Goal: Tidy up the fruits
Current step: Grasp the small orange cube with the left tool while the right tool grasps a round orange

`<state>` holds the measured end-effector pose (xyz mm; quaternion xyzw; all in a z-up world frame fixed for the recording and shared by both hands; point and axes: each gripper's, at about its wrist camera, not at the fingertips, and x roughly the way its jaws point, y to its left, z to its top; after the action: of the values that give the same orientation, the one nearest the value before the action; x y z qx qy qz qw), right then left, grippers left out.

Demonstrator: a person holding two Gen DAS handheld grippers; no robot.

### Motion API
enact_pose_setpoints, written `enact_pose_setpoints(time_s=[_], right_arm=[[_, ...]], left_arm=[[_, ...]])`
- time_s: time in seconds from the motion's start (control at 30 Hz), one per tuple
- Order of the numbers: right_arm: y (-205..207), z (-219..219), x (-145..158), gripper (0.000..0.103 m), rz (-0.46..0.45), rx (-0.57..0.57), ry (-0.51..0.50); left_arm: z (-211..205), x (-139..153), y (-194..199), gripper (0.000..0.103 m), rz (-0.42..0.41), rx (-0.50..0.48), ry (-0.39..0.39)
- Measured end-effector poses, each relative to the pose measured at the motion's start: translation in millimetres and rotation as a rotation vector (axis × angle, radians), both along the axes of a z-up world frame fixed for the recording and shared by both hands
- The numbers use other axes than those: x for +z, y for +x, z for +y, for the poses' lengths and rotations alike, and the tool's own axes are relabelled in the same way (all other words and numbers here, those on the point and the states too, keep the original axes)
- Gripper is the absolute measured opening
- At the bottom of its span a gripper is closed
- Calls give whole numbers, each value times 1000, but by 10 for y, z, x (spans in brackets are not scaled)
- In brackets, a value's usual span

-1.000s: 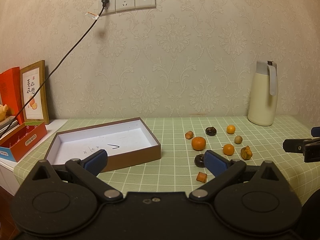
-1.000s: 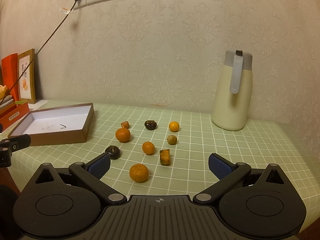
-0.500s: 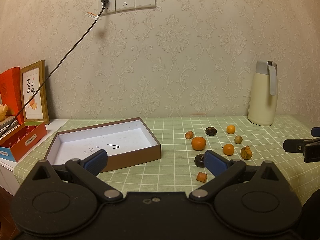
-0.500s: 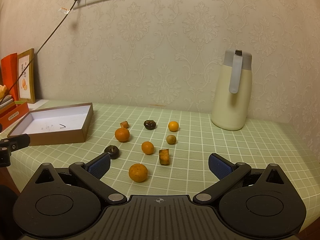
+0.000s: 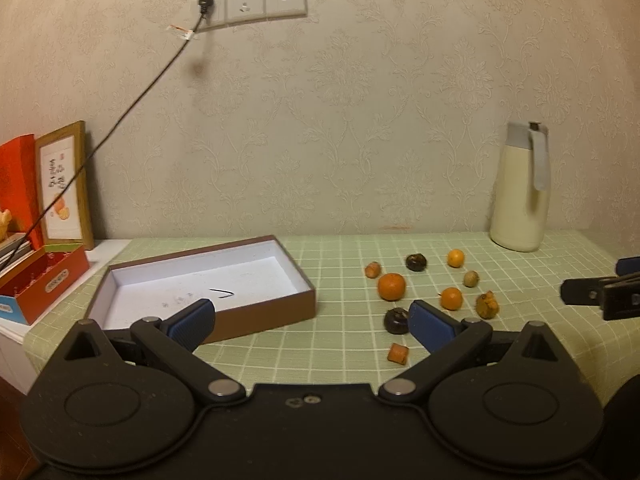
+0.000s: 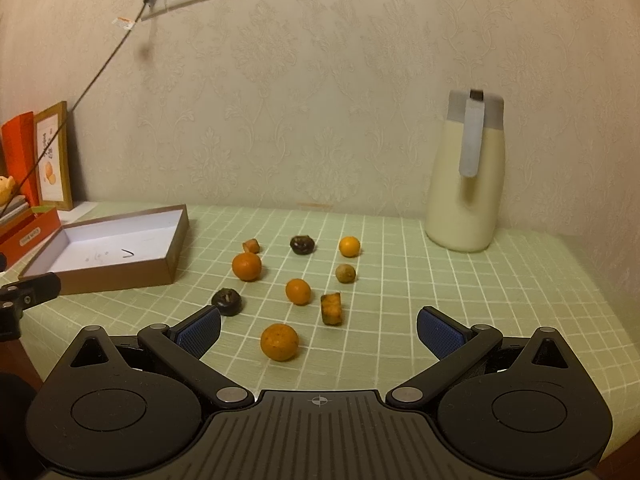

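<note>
With both the left gripper (image 5: pixel 310 316) and right gripper (image 6: pixel 319 330) spread wide and empty, centre the right one over the nearest orange (image 6: pixel 279 341) on the tablecloth (image 6: pixel 440 292), close gently, then carry it to the empty box (image 6: pixel 116 242).

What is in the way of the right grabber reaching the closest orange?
Nothing visible. The right gripper is open, and only bare green tablecloth lies between it and the nearest orange. The other fruits sit farther back.
</note>
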<state>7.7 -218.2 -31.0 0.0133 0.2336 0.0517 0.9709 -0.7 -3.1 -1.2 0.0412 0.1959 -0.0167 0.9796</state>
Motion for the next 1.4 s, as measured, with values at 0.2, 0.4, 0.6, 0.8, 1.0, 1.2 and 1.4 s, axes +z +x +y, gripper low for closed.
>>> enact_pose_setpoints(time_s=[0.2, 0.4, 0.6, 0.8, 1.0, 1.2, 1.4], right_arm=[[69, 71, -35, 103, 56, 23, -69], [119, -23, -1, 103, 34, 19, -34], [329, -136, -7, 103, -2, 3, 31], [600, -216, -176, 103, 63, 5, 62], [709, -169, -196, 103, 13, 9, -44], [724, -163, -391, 103, 24, 36, -39], [853, -4, -660, 103, 98, 94, -23]], left_arm=[[-80, -20, 65, 92, 35, -56, -6], [-187, -41, 212, 90, 28, -44, -14], [-442, -145, 412, 79, 48, -81, 5], [-652, -331, 625, 79, 70, -72, 18], [-679, -424, 843, 79, 132, -58, -44], [-713, -624, 896, 69, 156, -102, 59], [-650, -859, 969, 62, 211, -90, 47]])
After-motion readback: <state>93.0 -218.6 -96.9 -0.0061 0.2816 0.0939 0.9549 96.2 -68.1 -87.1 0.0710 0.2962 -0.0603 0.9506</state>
